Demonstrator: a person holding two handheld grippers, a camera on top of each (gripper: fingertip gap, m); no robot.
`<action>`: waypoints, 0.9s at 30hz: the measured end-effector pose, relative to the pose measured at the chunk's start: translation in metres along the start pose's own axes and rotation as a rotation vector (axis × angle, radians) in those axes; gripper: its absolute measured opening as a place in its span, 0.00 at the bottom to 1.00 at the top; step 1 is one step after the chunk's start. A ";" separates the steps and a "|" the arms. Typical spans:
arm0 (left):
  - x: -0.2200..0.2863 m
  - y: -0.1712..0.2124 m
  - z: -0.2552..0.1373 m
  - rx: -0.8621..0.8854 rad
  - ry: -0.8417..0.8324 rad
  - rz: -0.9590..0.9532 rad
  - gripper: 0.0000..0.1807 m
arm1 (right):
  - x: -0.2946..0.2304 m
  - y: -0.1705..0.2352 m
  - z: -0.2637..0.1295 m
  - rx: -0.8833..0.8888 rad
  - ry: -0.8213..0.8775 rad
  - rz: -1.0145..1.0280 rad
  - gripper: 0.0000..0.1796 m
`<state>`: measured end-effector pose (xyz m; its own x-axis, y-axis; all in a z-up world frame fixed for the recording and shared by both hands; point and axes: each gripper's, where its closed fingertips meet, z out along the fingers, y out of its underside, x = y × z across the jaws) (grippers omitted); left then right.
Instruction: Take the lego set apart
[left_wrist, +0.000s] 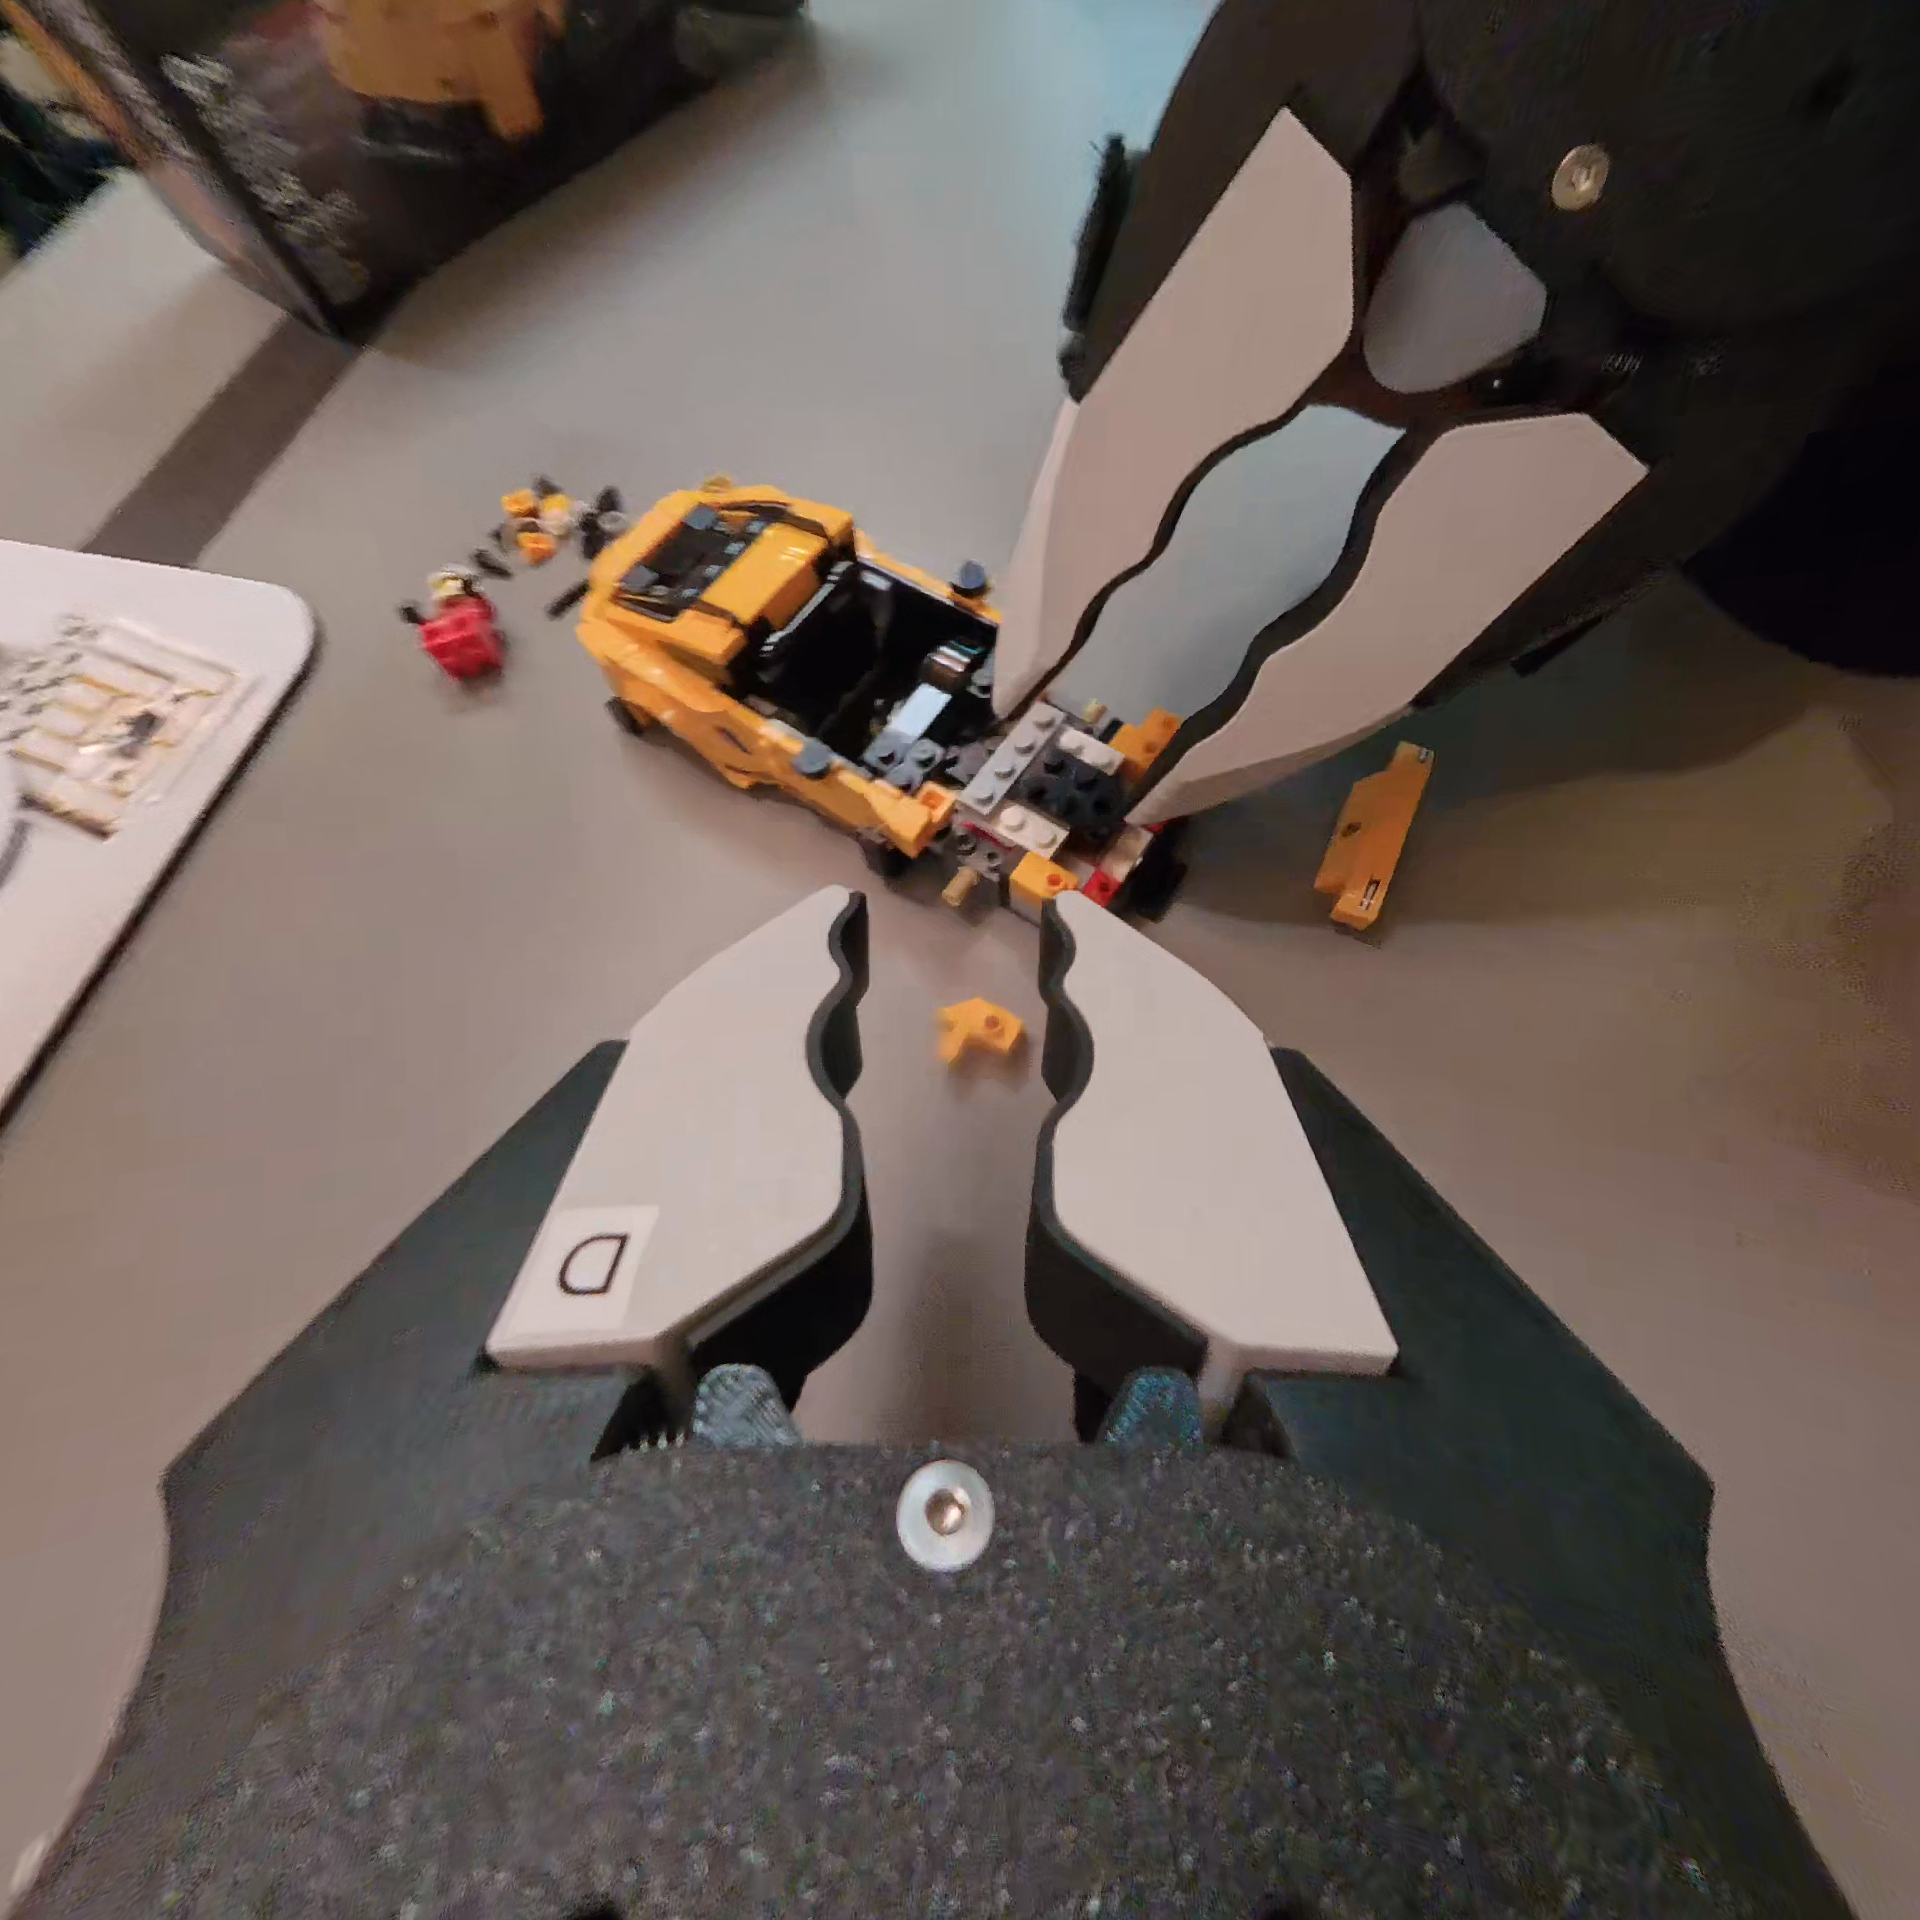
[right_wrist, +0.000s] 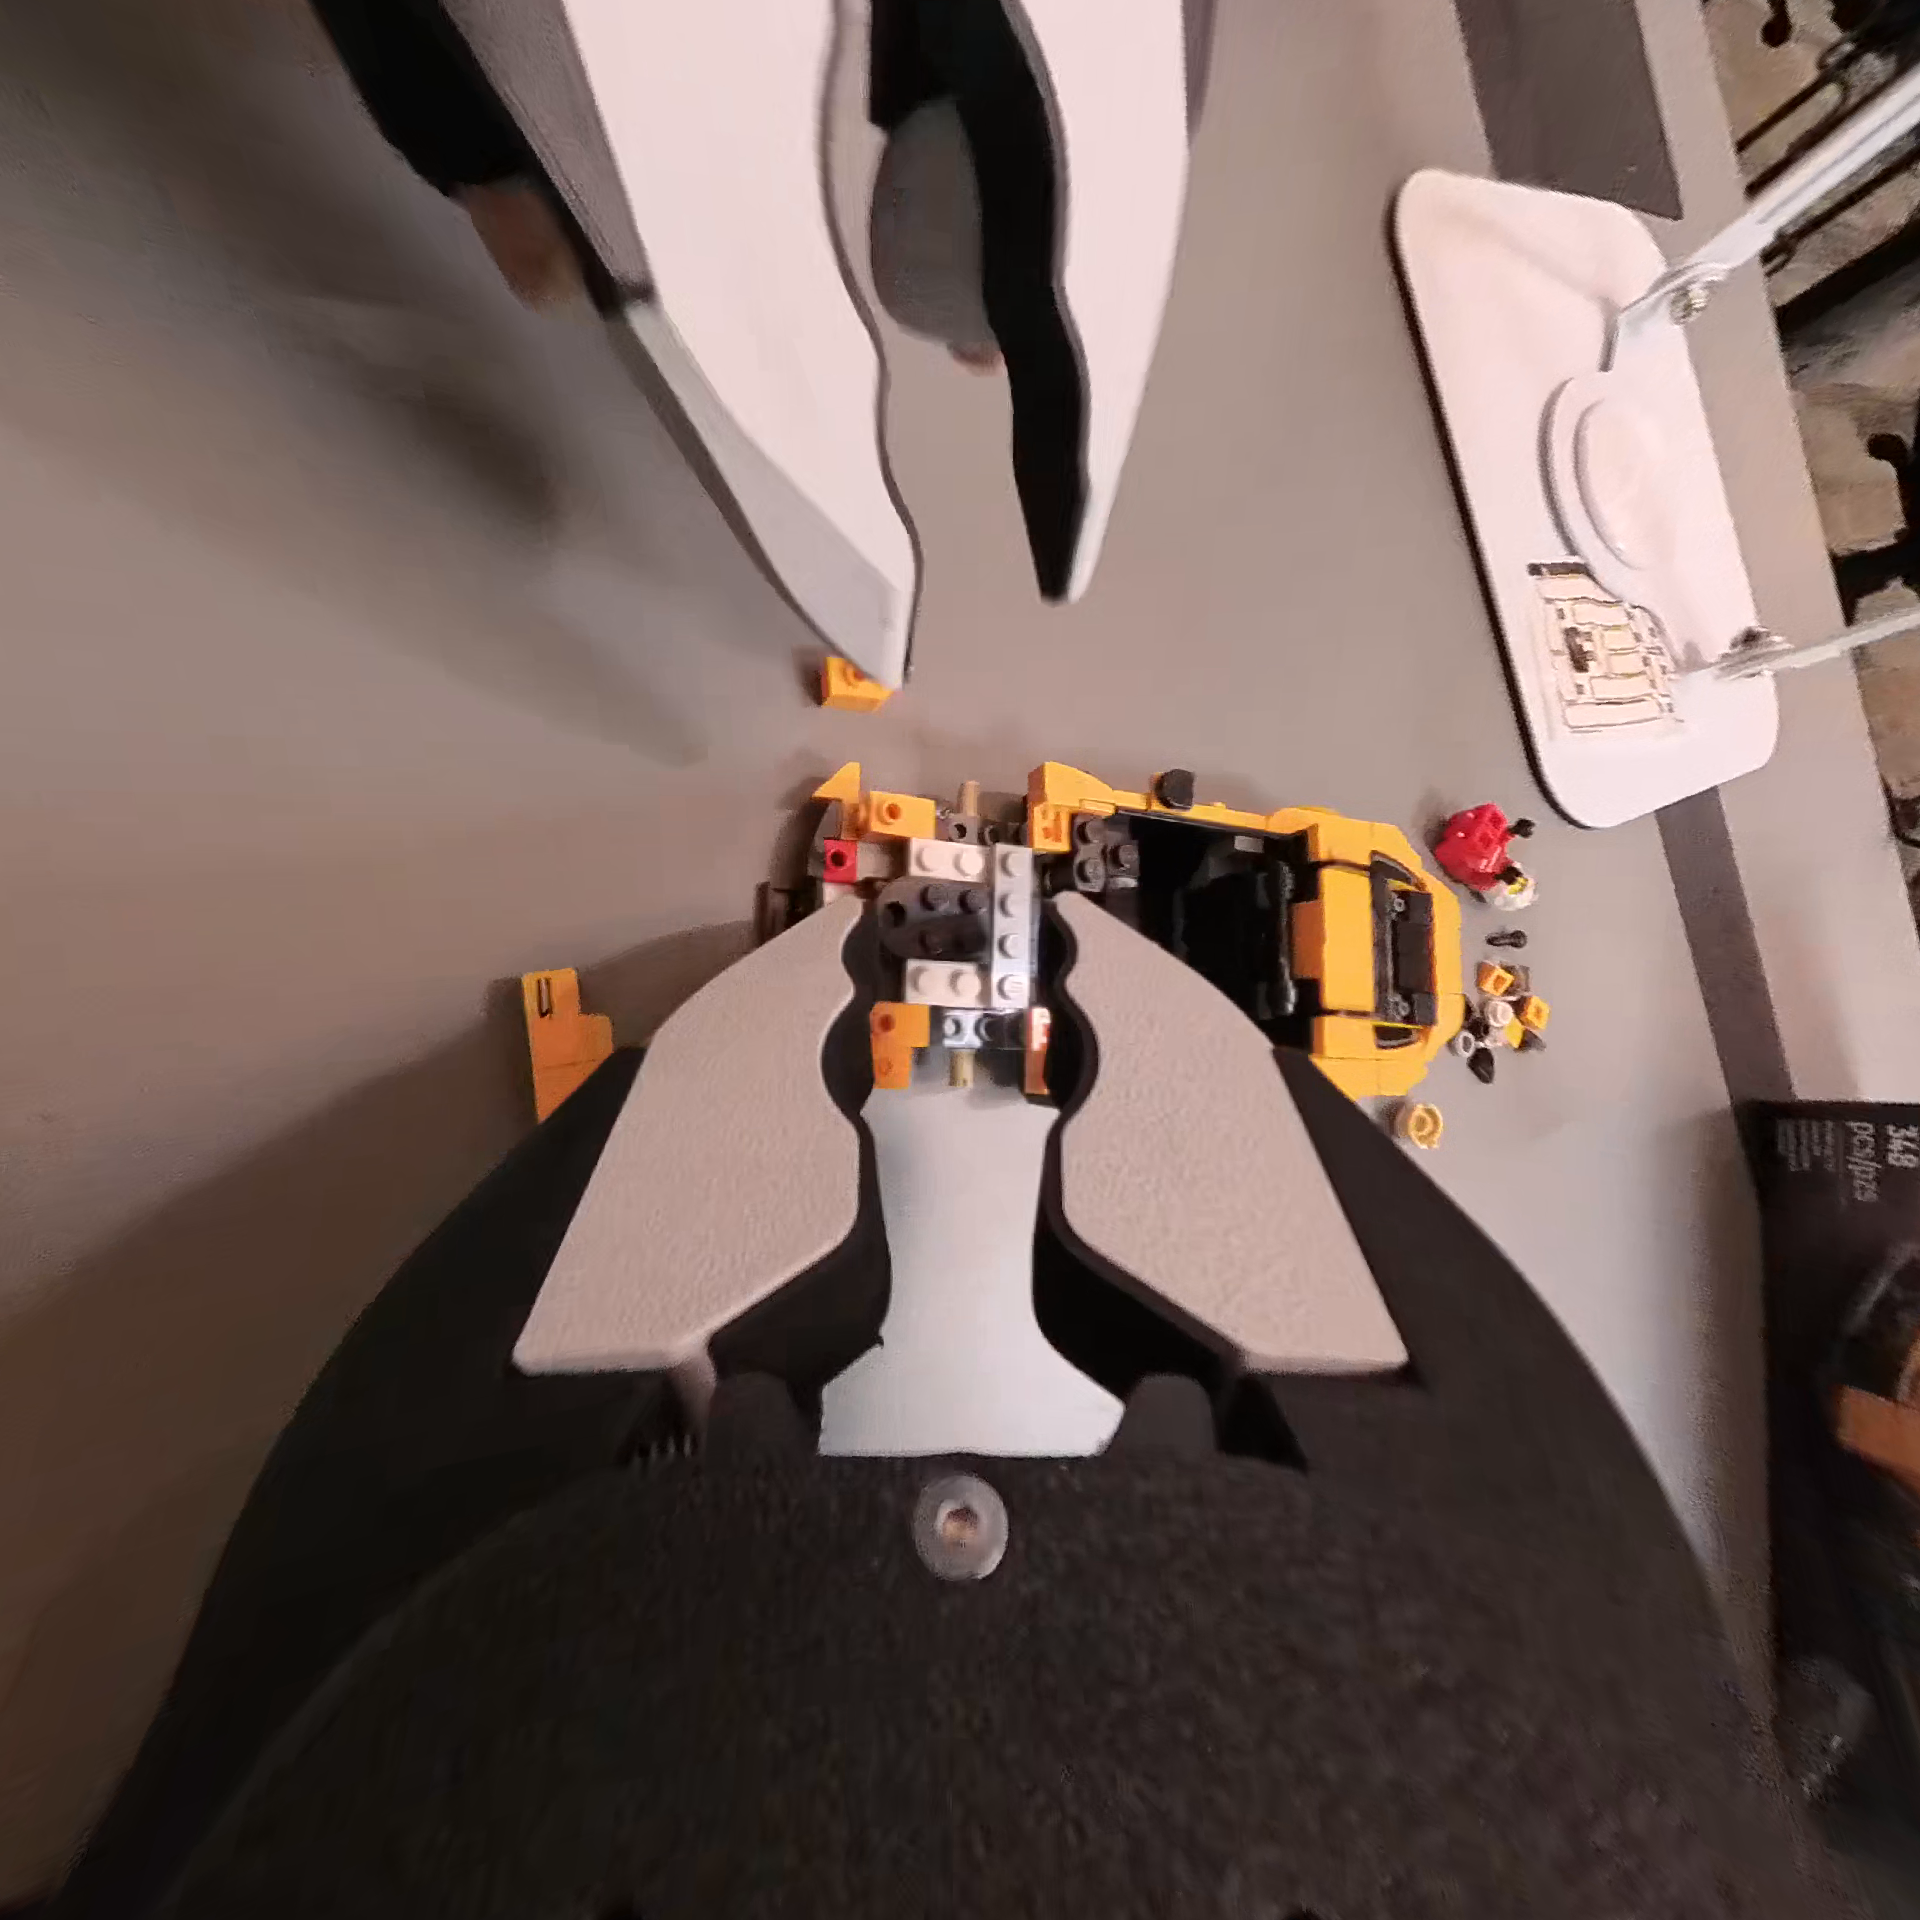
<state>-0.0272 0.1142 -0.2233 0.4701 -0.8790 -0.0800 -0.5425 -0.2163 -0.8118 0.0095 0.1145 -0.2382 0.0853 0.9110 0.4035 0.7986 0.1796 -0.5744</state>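
Observation:
The yellow lego car (left_wrist: 727, 613) lies on the grey table, its rear stripped down to grey and black plates (left_wrist: 1039, 774). My right gripper (right_wrist: 956, 914) comes from above and its fingertips press on both sides of that stripped rear section (right_wrist: 977, 925); it also shows in the left wrist view (left_wrist: 1075, 764). My left gripper (left_wrist: 951, 914) is open and empty, just in front of the car's rear end. A small yellow piece (left_wrist: 980, 1029) lies on the table between its fingers, also seen in the right wrist view (right_wrist: 852, 686) under the left gripper (right_wrist: 977, 623).
A loose yellow panel (left_wrist: 1371, 831) lies right of the car. A red block with a minifigure (left_wrist: 457, 634) and a pile of small pieces (left_wrist: 551, 520) lie past the car's nose. A white tray (left_wrist: 156, 675) is at left, a dark box (left_wrist: 312, 177) behind. The grippers' ends are close to 5 cm from one another.

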 end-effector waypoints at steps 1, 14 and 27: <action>0.003 0.001 0.007 -0.028 0.022 0.005 0.17 | -0.002 0.000 0.000 0.003 -0.008 -0.008 0.16; 0.023 0.016 0.033 -0.056 0.093 -0.015 0.15 | -0.007 0.006 0.007 0.079 -0.037 -0.038 0.13; 0.037 0.021 0.029 -0.081 0.099 0.039 0.13 | -0.021 0.003 0.001 0.112 -0.099 -0.072 0.07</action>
<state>-0.0011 0.0890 -0.2602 0.3789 -0.9241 -0.0502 -0.6157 -0.2112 -0.7592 0.0100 0.0967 -0.2489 -0.0329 0.9254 0.3777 0.7287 0.2808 -0.6246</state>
